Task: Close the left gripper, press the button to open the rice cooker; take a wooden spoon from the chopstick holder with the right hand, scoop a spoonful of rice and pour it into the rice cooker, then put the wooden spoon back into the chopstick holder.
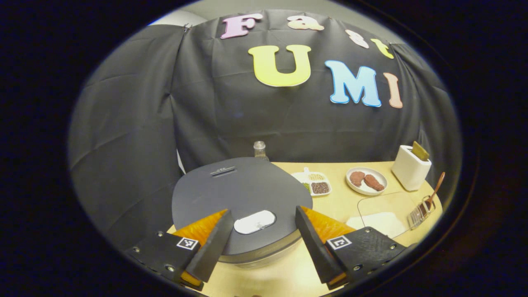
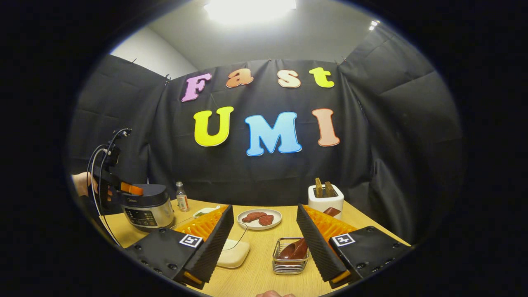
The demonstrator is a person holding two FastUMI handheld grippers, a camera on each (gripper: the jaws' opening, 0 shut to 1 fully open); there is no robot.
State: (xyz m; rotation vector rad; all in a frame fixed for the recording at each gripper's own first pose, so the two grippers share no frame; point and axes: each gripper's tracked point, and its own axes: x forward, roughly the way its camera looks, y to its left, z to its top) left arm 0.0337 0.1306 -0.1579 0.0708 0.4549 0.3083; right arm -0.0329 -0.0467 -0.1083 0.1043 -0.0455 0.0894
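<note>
Hovering over the rice cooker [image 1: 241, 198], left gripper [image 1: 260, 243] fingers wide, right gripper [image 2: 264, 247] likewise, wooden spoon [image 1: 434, 190] handle leaning up-right, seemingly.

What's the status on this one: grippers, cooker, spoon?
Left gripper open over the rice cooker button, lid shut. Right gripper open, holding nothing. Wooden spoon in chopstick holder. Nothing in the way.

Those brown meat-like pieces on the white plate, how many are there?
2. Both lie side by side on the white plate: the left piece and the right piece. The left gripper view shows the same pair. Nothing seems hidden beneath them.
</note>
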